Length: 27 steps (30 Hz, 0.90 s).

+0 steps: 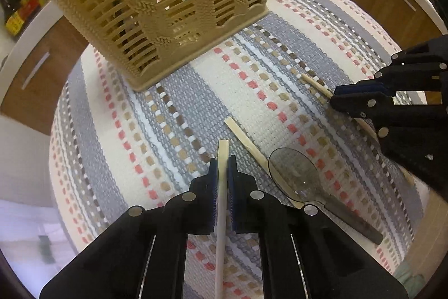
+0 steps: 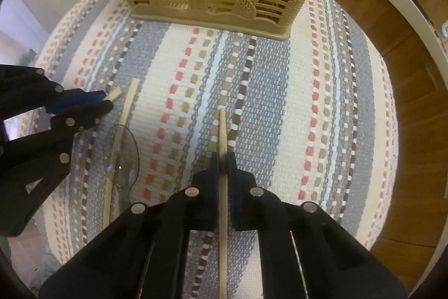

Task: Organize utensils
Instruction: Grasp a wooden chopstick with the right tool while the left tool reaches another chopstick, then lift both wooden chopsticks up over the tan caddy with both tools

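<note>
Beige slatted plastic utensil basket (image 1: 168,4) stands at the far end of the striped woven mat (image 1: 112,159) in the left wrist view. Left gripper (image 1: 223,167) is clamped tight on a pale wooden chopstick (image 1: 222,215); another chopstick (image 1: 246,139) and a clear plastic spoon (image 1: 296,175) lie beside it on the mat. Over to the right wrist view: right gripper (image 2: 223,164) is pinched shut on its own tan chopstick (image 2: 223,187), basket ahead. Best bet now: lift both sticks clear, tilt them upright, drop them through the basket's open top.
</note>
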Available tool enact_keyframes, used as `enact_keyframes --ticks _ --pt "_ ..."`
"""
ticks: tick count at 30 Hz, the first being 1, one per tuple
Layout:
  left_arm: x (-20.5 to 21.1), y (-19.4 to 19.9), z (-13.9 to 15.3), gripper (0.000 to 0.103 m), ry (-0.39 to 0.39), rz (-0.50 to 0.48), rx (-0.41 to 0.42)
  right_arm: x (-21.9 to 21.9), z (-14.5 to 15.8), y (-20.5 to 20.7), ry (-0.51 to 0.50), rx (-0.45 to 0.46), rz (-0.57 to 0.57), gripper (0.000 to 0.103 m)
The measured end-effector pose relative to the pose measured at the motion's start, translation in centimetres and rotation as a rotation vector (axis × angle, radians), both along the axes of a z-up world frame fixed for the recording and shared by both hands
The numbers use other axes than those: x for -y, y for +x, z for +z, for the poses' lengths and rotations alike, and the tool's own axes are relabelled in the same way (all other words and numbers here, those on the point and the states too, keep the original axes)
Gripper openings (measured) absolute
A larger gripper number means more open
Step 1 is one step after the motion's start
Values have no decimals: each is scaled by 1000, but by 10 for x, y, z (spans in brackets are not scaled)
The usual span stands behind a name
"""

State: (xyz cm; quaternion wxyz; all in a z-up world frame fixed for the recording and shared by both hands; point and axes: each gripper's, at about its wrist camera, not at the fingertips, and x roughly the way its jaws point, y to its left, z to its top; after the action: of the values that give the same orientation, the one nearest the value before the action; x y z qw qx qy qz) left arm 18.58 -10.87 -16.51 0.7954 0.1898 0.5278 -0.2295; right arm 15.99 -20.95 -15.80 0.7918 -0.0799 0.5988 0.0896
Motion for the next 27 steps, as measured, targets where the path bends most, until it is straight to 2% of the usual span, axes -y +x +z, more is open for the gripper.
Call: enact_keyframes --ticks 5,10,19,27 --pt "-28 -12 29 5 -178 56 110 16 23 -14 103 88 -21 4" --pt "-51 -35 84 5 -337 97 283 26 52 -36 168 204 -30 4" --pt "-75 -57 152 5 -564 200 510 34 104 -58 260 429 -49 4" --pt "-99 -54 221 5 -762 307 727 47 178 -54 373 655 -84 4"
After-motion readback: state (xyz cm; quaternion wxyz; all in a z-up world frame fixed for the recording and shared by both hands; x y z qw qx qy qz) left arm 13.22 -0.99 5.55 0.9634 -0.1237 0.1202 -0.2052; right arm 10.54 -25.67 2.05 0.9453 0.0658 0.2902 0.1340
